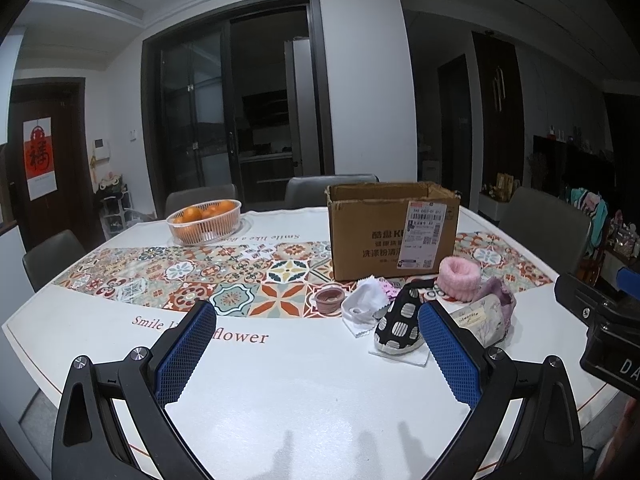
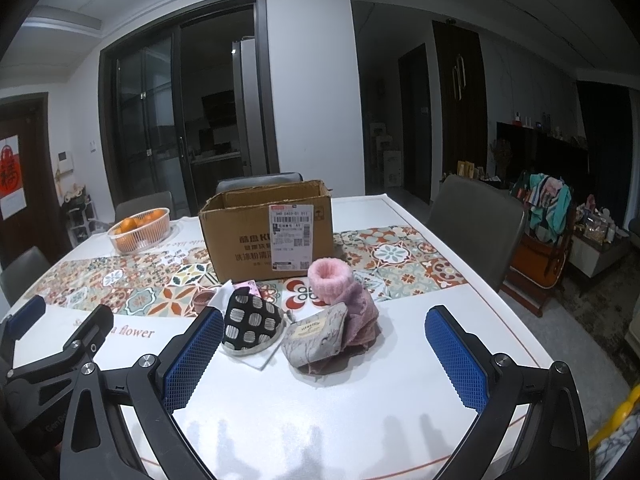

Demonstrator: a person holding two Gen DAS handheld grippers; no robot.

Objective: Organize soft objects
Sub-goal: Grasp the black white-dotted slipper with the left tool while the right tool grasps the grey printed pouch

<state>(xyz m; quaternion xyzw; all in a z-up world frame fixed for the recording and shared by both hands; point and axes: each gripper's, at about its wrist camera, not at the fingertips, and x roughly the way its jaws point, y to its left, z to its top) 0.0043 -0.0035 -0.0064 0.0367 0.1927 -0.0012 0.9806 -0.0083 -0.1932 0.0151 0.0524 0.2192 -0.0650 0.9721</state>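
Note:
A pile of soft things lies on the table in front of an open cardboard box (image 1: 384, 232) (image 2: 268, 232). It holds a black-and-white patterned pouch (image 1: 400, 322) (image 2: 252, 322), a grey fabric pouch with a label (image 1: 482, 320) (image 2: 316, 336), a fluffy pink band (image 1: 458, 278) (image 2: 330, 280), a mauve cloth (image 2: 362, 316) and white cloths (image 1: 366, 304). My left gripper (image 1: 316, 344) is open and empty, just short of the pile. My right gripper (image 2: 324, 348) is open and empty, its fingers either side of the grey pouch and short of it.
A basket of oranges (image 1: 204, 220) (image 2: 140, 228) stands at the back left of the table. A small brown cup (image 1: 329, 298) sits left of the pile. Grey chairs (image 2: 476, 224) ring the table. The right gripper's body (image 1: 600, 320) shows at the right edge.

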